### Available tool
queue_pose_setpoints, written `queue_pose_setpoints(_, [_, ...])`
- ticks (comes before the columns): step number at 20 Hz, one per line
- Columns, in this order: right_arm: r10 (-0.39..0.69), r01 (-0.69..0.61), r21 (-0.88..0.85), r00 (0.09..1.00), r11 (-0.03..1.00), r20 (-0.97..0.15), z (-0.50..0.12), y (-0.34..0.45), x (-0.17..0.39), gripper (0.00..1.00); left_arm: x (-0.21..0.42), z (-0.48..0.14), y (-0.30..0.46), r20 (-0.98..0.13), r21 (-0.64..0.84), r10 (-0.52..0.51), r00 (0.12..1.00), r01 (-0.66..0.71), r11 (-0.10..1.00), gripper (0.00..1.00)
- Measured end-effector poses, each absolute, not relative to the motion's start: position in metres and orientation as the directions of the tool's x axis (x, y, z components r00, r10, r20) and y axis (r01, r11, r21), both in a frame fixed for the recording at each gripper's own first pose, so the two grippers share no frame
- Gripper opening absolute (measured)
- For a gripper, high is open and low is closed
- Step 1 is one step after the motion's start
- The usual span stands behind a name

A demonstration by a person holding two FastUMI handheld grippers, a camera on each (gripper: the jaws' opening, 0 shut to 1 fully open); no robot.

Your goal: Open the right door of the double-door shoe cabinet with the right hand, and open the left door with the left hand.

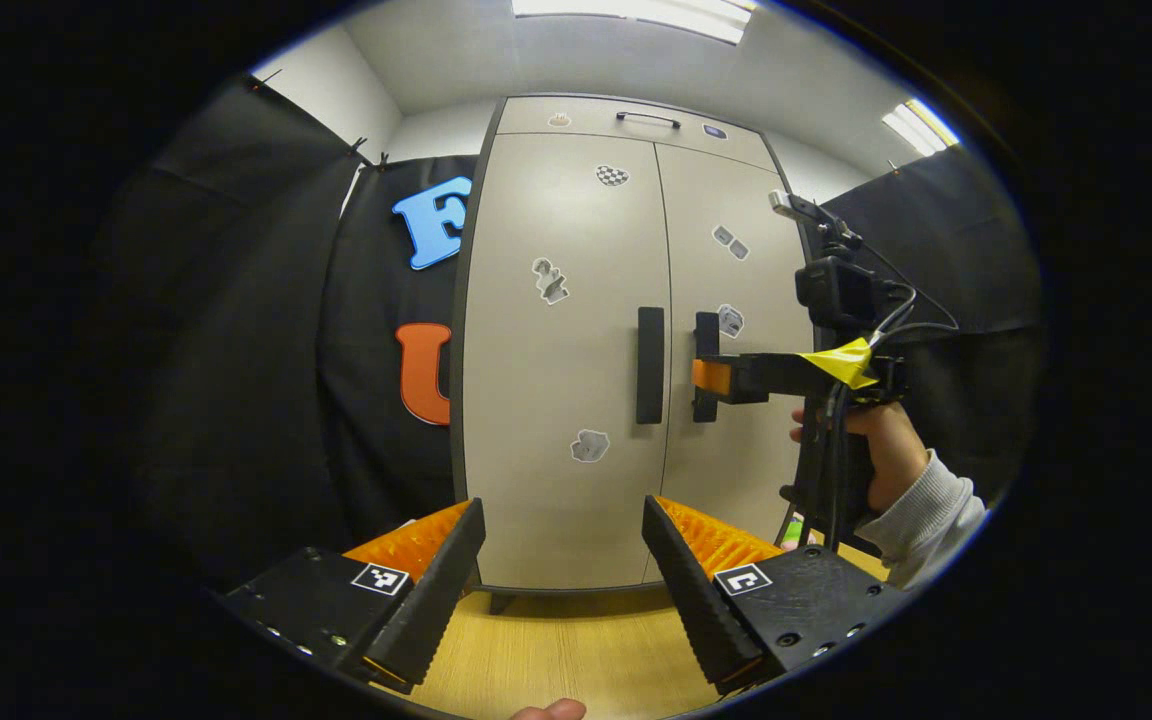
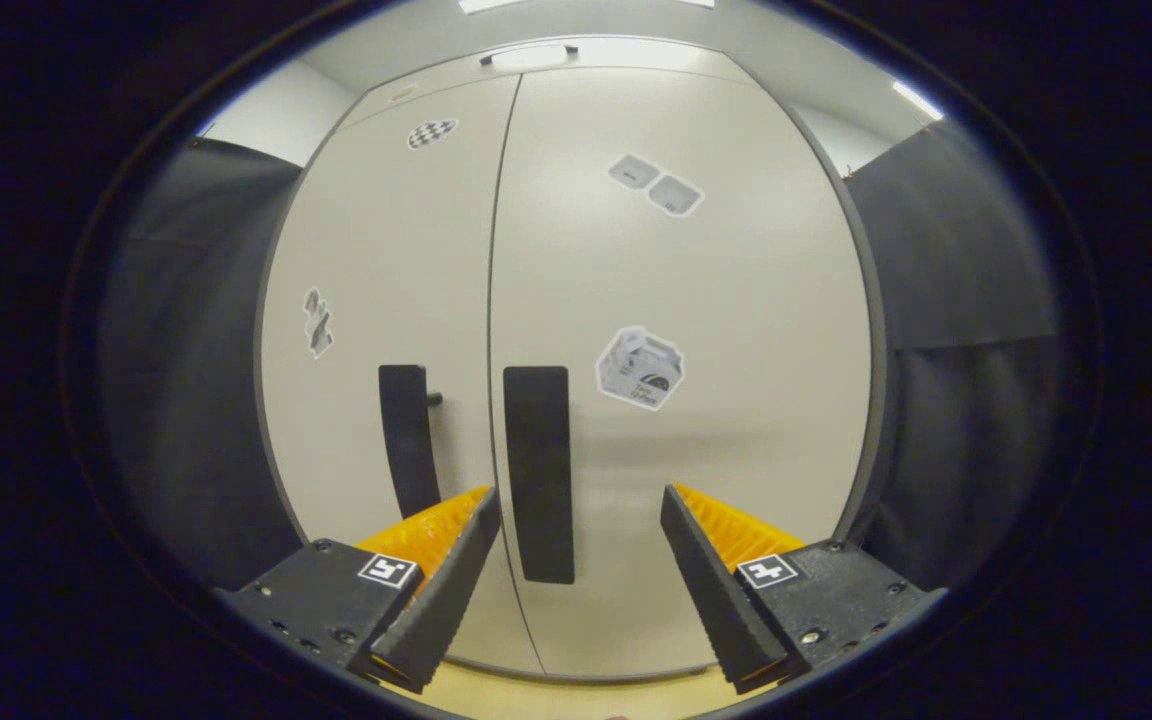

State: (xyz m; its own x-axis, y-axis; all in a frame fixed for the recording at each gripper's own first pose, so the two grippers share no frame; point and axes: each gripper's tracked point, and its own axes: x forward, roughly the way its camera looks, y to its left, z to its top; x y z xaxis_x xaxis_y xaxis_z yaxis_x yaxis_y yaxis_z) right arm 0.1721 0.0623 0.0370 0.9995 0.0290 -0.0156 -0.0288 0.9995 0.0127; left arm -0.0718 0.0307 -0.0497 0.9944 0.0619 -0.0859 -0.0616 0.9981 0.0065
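- The shoe cabinet [image 1: 576,350] stands on the wooden surface [image 1: 556,650], right in front of both claws. Both doors are shut.
- The right door [image 2: 696,400] has a dark right handle [image 2: 539,470] close to the middle seam. The handle is a long bar that stands straight up and down.
- The right claw [image 2: 576,560] is close to that door, and its fingers are wide apart with nothing between them. In the right gripper view the handle sits a little to the left of the gap, nearer the left finger.
- In the left gripper view the right claw [image 1: 711,378] reaches in from the side. Its tip is at the handle, but I cannot tell if it touches.
- The left door [image 1: 561,350] has its own left handle [image 1: 650,365], also a bar that stands up and down, just beside the seam.
- The left claw [image 1: 564,560] is farther back, its fingers apart and empty. The left handle lies ahead of it, a bit to the right.
- I think the right claw goes first, because it is much nearer. It likely needs to slide a little left so the bar sits between the fingers.
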Motion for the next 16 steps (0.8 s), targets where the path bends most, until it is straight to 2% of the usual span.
queue_pose_setpoints(9, [-0.036, 0.036, 0.032, 0.999, 0.999, -0.012, 0.040, 0.057, 0.192, 0.94, -0.074, -0.056, 0.043, -0.099, -0.006, 0.083, 0.992, -0.084, 0.996, 0.95])
queue_pose_setpoints(11, [-0.035, 0.035, 0.036, 0.999, 0.999, -0.009, 0.040, 0.057, 0.193, 0.84, -0.072, -0.055, 0.041, -0.099, -0.011, 0.078, 0.992, -0.080, 0.997, 0.95])
queue_pose_setpoints(13, [-0.031, 0.032, 0.021, 0.999, 0.999, -0.015, 0.040, 0.058, 0.192, 0.82, -0.070, -0.054, 0.041, -0.096, -0.009, 0.075, 0.993, -0.076, 0.997, 0.95])
queue_pose_setpoints(15, [-0.021, 0.021, 0.001, 1.000, 1.000, -0.014, 0.040, 0.064, 0.192, 0.75, -0.069, -0.054, 0.038, -0.092, -0.008, 0.068, 0.993, -0.069, 0.998, 0.95])
queue_pose_setpoints(16, [-0.010, 0.010, -0.004, 1.000, 1.000, -0.012, 0.040, 0.070, 0.192, 0.65, -0.068, -0.053, 0.036, -0.091, -0.009, 0.064, 0.994, -0.065, 0.998, 0.95])
